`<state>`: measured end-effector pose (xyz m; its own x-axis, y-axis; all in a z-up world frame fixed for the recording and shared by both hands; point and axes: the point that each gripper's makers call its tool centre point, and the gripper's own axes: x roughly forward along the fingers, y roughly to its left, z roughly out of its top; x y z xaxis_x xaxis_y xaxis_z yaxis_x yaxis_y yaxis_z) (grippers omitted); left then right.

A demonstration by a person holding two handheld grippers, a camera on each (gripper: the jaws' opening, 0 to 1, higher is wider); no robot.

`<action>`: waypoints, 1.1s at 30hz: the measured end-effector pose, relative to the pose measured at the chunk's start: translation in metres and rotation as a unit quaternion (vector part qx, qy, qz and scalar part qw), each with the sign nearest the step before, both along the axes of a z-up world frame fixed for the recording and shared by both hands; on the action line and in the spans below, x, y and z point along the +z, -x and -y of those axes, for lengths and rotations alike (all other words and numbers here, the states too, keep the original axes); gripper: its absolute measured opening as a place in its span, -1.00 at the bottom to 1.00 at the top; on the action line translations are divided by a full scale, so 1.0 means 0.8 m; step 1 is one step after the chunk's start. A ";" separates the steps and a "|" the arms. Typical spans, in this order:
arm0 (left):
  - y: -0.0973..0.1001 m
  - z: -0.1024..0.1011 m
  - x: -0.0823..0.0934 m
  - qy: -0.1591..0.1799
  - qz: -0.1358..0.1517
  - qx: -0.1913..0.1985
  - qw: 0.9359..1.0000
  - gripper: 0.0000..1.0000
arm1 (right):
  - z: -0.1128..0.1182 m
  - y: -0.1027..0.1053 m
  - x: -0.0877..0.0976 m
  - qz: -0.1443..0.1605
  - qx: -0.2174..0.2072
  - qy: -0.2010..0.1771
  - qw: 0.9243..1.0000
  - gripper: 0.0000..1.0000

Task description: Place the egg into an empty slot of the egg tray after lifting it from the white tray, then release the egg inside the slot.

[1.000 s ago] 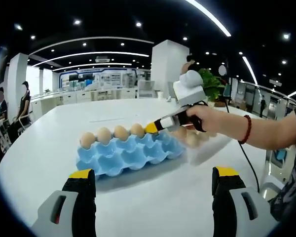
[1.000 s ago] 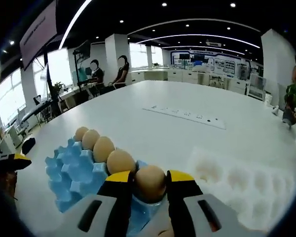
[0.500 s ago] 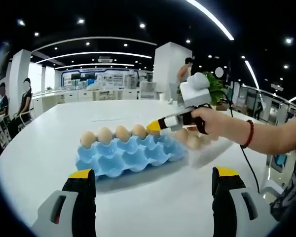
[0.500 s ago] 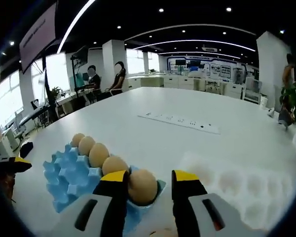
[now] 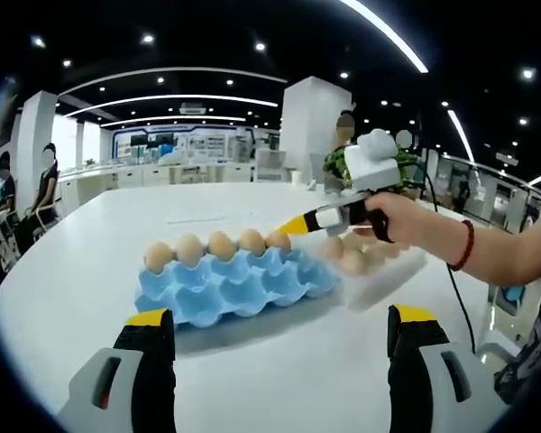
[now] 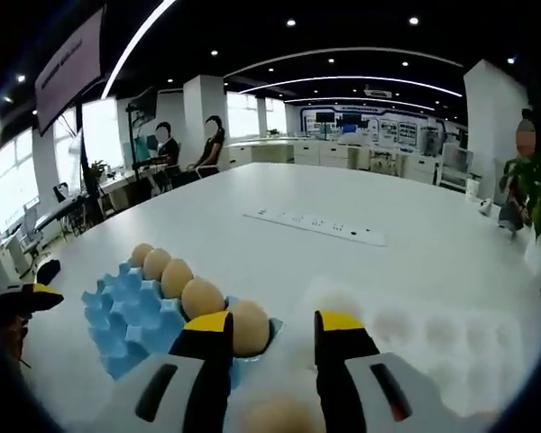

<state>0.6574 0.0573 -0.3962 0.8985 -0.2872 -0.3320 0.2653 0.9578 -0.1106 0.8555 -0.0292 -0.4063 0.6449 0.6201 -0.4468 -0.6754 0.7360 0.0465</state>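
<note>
While the right gripper (image 6: 272, 327) is hanging with jaws apart and gripping nothing, the egg (image 6: 249, 327) is sitting in the end slot of the blue egg tray (image 6: 126, 316), fifth in a row. The white tray (image 6: 451, 347) is lying beside it. The left gripper (image 5: 284, 323) is hovering wide open, empty.

Bright ceiling strips, fisheye-warped edges

Open office with a dark ceiling (image 6: 361, 18) lit by curved light strips (image 5: 162, 99), white pillar (image 5: 308, 126), bright windows (image 6: 99, 126)
</note>
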 end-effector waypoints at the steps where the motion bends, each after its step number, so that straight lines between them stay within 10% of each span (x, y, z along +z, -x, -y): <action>1: 0.000 0.000 0.000 0.000 0.000 0.000 1.000 1.00 | 0.005 0.003 0.001 -0.004 -0.004 -0.002 1.000 -0.25; 33: -0.010 0.003 0.007 0.015 0.010 0.002 1.000 0.94 | 0.071 0.033 0.016 0.006 -0.021 -0.011 1.000 -0.24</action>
<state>0.6655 0.0546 -0.3908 0.9059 -0.2931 -0.3056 0.2637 0.9552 -0.1342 0.8289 -0.0861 -0.3934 0.6760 0.6014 -0.4259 -0.6438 0.7631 0.0556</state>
